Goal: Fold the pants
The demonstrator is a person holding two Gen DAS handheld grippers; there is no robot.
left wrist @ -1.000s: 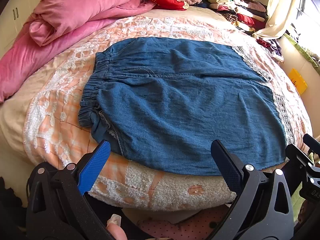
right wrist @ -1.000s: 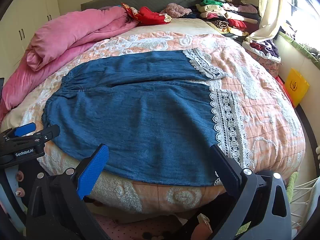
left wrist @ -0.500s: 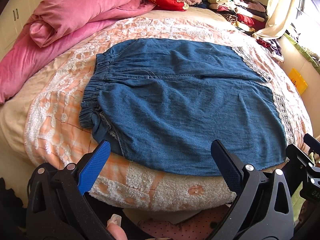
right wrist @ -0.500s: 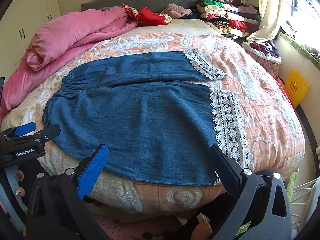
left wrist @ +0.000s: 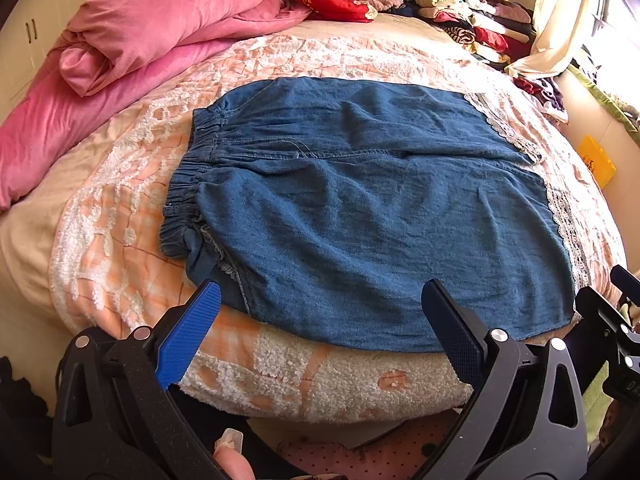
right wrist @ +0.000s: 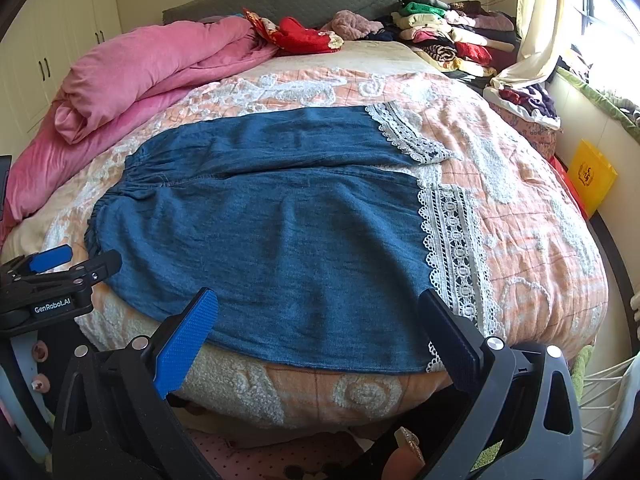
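Note:
Blue denim pants [left wrist: 360,200] lie flat on the bed, elastic waistband at the left, white lace hems at the right. They also show in the right wrist view [right wrist: 280,220], with the lace hems [right wrist: 452,248] clear. My left gripper [left wrist: 320,312] is open and empty, just short of the pants' near edge toward the waistband side. My right gripper [right wrist: 318,316] is open and empty, at the near edge toward the hem side. Each gripper shows at the edge of the other's view.
The bed has an orange and white bedspread [right wrist: 520,220]. A pink duvet [left wrist: 140,32] is bunched at the far left. Piles of clothes [right wrist: 448,40] lie at the head and far right. A yellow bag [right wrist: 592,176] stands by the right wall.
Both views have shifted slightly, with the pants a little lower in frame. Both grippers stay open and the pants have not moved.

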